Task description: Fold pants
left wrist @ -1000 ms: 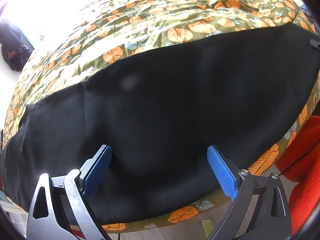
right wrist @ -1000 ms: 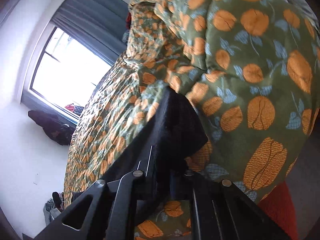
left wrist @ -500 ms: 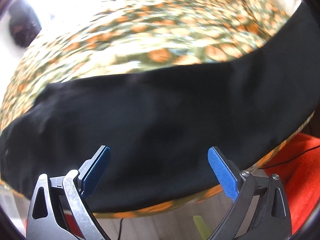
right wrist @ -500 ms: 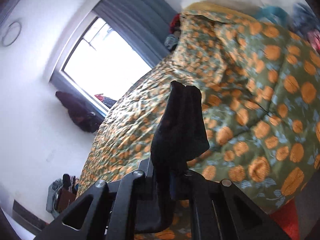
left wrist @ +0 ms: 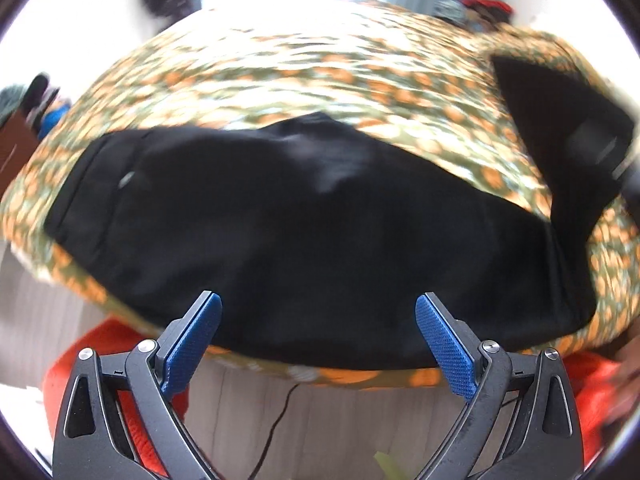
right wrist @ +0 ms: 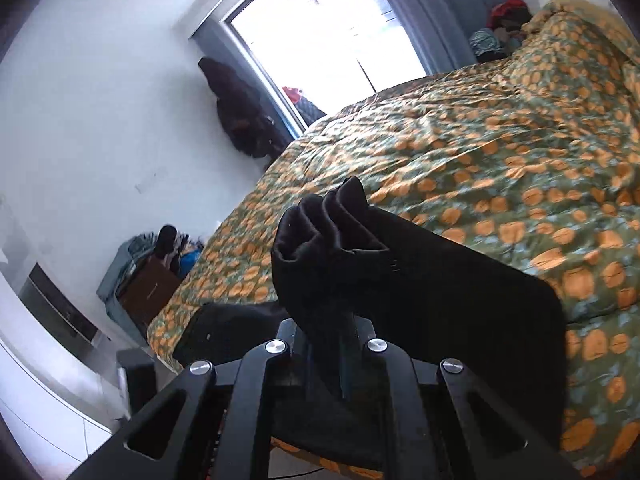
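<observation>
Right wrist view, right claw (right wrist: 329, 344) clenched on black pants (right wrist: 420, 288), left claw (left wrist: 318, 334) released

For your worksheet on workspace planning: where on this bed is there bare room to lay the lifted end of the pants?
Free: the quilt between the black pants and the window-side edge. Crowded: the near edge, under the pants, and the far corner's clothes pile. The right gripper grips the raised end.

Plain black fabric pants (left wrist: 304, 216) lie across an olive-green quilted bedcover (right wrist: 500, 152) patterned with orange fruit and pale blue leaves; near them, an orange-red fuzzy rug (left wrist: 100, 344).
</observation>
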Demonstrator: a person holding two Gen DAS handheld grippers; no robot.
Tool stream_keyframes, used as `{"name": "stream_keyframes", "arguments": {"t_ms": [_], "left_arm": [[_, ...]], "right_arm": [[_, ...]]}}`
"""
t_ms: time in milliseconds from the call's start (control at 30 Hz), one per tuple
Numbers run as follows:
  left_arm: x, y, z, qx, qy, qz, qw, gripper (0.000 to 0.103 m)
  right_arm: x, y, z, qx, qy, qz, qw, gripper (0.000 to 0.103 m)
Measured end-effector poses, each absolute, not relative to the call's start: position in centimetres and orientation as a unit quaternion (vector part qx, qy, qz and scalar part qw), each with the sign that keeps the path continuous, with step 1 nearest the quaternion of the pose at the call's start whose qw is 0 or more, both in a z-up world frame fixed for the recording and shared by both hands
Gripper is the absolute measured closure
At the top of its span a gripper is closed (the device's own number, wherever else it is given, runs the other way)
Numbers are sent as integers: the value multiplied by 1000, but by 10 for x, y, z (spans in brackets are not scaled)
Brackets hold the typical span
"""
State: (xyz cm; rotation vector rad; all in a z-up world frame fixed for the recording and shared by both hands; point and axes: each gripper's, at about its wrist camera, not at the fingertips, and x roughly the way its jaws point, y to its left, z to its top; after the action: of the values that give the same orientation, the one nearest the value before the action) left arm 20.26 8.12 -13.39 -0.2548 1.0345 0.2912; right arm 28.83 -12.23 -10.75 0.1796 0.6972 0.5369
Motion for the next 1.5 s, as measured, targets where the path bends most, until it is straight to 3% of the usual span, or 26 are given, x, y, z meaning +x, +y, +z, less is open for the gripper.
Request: {"name": "stream_keyframes", "arguments": {"t_ms": [100,133,167,200,267,333,400,467,633,767,867,933,1133,1367,1467,1500], "left_arm": [[190,103,-137,-138,491,156,846,5],[185,107,-138,-141,490,157,846,5],[180,111,-138,-145,489,155,846,5],[176,115,-138,-153,487,149,847,5],[170,117,-138,-172,484,126,849,5],[171,108,-136,-198,480,70,852,5],[179,90,-130,-201,474,19,857,9],[190,67,-122,-174,464,-20,868,19],[230,25,-143,-83,498,-48,862,60],[243,29,-168,-96,523,-23,847,64],[239,31,-169,-101,518,-20,849,74],[240,29,-168,-91,515,-2,852,88],[220,44,-151,-114,491,29,863,90],[229,43,-172,-102,524,48,844,86],[226,47,-158,-112,510,49,851,64],[225,50,-153,-116,500,54,857,51]], "right_arm": [[299,-82,-182,36,429,267,862,74],[298,-77,-203,29,463,272,843,63],[290,-82,-215,30,476,277,834,60],[278,-91,-218,27,474,284,833,56],[254,-111,-208,-1,459,298,837,32],[230,-138,-193,-43,448,298,842,25],[210,-160,-180,-63,444,286,847,24],[190,-190,-173,-68,443,260,855,22],[170,-227,-176,-28,460,207,863,19],[174,-235,-168,-24,434,198,879,19],[170,-233,-174,-33,441,205,873,19],[171,-233,-176,-34,446,211,869,19],[171,-228,-170,-35,427,220,876,19],[179,-229,-177,-23,442,220,870,19],[177,-227,-177,-26,441,223,869,19],[177,-226,-177,-28,440,224,869,19]]}}
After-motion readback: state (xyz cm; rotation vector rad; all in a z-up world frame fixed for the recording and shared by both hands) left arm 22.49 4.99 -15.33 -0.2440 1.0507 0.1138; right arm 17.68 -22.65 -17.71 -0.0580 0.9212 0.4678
